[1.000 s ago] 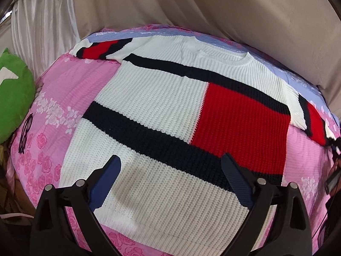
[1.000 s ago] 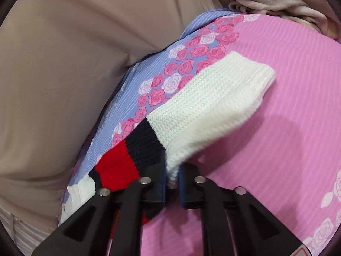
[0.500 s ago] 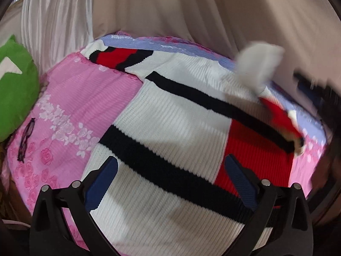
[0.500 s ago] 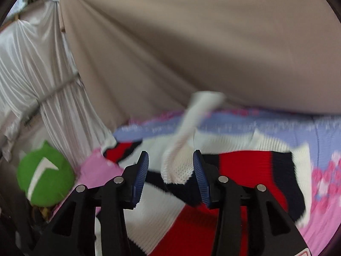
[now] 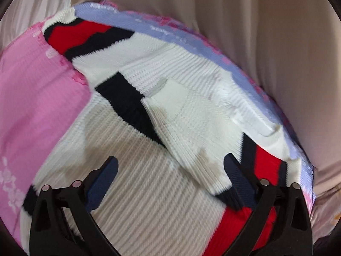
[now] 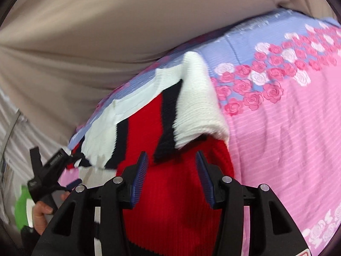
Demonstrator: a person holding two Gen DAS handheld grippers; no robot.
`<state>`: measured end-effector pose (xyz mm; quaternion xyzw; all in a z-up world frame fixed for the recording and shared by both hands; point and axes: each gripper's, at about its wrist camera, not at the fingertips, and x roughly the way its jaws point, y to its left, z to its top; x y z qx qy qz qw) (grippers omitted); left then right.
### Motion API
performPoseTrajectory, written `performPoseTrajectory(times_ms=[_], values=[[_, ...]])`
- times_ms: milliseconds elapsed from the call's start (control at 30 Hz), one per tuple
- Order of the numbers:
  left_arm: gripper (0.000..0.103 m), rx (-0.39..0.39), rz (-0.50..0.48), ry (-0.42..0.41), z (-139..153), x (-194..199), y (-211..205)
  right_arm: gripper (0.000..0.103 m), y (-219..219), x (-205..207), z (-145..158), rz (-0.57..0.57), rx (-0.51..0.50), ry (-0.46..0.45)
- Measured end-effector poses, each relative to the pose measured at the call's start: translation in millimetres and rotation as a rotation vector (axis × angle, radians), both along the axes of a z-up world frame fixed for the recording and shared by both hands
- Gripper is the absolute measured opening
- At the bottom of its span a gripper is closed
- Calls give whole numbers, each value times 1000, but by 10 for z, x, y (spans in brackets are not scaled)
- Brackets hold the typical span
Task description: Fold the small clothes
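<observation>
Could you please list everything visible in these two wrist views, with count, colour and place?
sweater: one, white knit with navy bands and red blocks, spread on the bed; one sleeve lies folded across its body, the other sleeve lies out at the far corner
bedsheet: one, pink with rose print and a lilac border, under the sweater
curtain: beige, behind the bed
green cushion: one, at the far left edge of the right wrist view, mostly hidden
left hand-held gripper: one, black with blue pads, over the sweater's white part, jaws wide and closing, nothing between them
right hand-held gripper: one, over the red block, jaws opening, clear of the cloth
hand: one, holding the left hand-held gripper
</observation>
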<state>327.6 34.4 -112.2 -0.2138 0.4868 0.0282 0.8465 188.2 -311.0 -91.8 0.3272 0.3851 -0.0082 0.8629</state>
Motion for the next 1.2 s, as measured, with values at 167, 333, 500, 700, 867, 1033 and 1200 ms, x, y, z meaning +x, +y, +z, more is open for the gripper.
performPoseTrajectory(times_ms=[167, 333, 500, 700, 867, 1033, 1200], values=[[33, 96, -6, -7, -77, 167, -88, 44, -118, 238, -228, -74, 121, -1], [6, 55, -25, -102, 174, 242, -99, 10, -272, 290, 68, -111, 83, -124], [4, 138, -69, -82, 78, 288, -191, 10, -322, 175, -74, -127, -64, -49], [4, 118, -41, -45, -90, 191, -37, 11, -228, 205, -330, -115, -118, 44], [32, -12, 70, -104, 150, 8, 534, 28, 115, 156, -38, -100, -256, 95], [66, 1, 333, -163, 370, 152, 1647, 47, 635, -514, 264, 12, -378, 32], [66, -28, 526, -64, 41, 639, 2650, 49, 1298, -1073, 273, 171, -351, 78]])
